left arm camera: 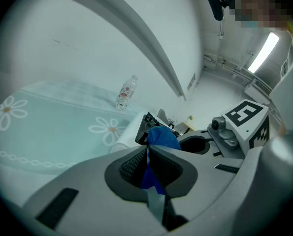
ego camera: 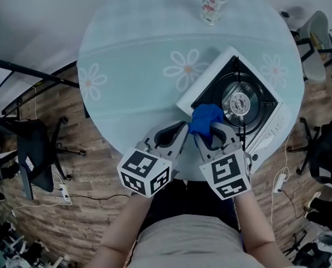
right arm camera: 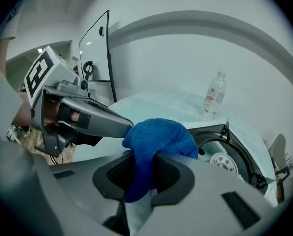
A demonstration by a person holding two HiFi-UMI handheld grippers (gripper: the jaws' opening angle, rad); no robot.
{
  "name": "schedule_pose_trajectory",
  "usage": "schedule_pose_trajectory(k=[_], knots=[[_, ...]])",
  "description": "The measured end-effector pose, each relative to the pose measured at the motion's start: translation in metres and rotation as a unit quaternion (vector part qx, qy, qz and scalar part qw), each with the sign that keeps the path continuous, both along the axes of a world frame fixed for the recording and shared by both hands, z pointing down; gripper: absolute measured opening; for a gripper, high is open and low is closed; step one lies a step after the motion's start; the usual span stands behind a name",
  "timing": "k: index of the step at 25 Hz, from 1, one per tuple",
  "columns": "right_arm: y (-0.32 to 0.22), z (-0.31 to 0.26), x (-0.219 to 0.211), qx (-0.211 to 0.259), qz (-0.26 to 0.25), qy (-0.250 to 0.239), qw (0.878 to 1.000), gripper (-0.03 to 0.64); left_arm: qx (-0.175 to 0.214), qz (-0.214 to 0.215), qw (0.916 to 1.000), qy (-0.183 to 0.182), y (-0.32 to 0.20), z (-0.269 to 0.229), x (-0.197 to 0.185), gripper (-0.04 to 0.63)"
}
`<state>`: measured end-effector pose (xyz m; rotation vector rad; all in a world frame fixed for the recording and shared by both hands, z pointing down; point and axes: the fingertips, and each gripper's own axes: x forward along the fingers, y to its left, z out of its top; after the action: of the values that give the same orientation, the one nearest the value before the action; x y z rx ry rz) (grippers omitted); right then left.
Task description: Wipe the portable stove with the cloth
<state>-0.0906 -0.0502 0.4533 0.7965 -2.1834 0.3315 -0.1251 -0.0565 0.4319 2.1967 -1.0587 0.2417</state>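
Note:
A white portable stove [ego camera: 241,102] with a black top and round burner sits on the right side of the round table [ego camera: 138,66]. A bunched blue cloth [ego camera: 206,118] hangs at the stove's near corner. My left gripper [ego camera: 182,128] and right gripper [ego camera: 209,130] come together there, each shut on the cloth. In the left gripper view the cloth [left arm camera: 162,137] is pinched in the left gripper [left arm camera: 147,152], with the stove [left arm camera: 147,124] just behind. In the right gripper view the cloth [right arm camera: 158,136] bulges above the right gripper [right arm camera: 145,160], and the burner [right arm camera: 224,162] lies to its right.
A clear plastic bottle [ego camera: 213,3] stands at the table's far edge, beyond the stove. The table has a teal cloth with flower prints. A black chair [ego camera: 34,149] stands left on the brick floor, another chair [ego camera: 316,38] at the right, with cables on the floor.

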Motion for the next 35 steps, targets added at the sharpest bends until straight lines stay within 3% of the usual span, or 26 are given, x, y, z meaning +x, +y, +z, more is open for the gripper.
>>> schedule_pose_trajectory(k=[24, 29, 35], knots=[[-0.015, -0.013, -0.057, 0.027, -0.027, -0.005, 0.999, 0.094, 0.014, -0.023, 0.9996, -0.002, -0.007, -0.009, -0.043, 0.031], [-0.016, -0.021, -0.062, 0.031, -0.045, -0.003, 0.998, 0.094, 0.026, -0.023, 0.9992, -0.018, -0.006, -0.013, -0.051, 0.031], [-0.039, -0.037, -0.062, 0.054, -0.082, 0.007, 0.995, 0.093, 0.036, -0.049, 0.9981, -0.011, -0.015, -0.019, -0.052, 0.031]])
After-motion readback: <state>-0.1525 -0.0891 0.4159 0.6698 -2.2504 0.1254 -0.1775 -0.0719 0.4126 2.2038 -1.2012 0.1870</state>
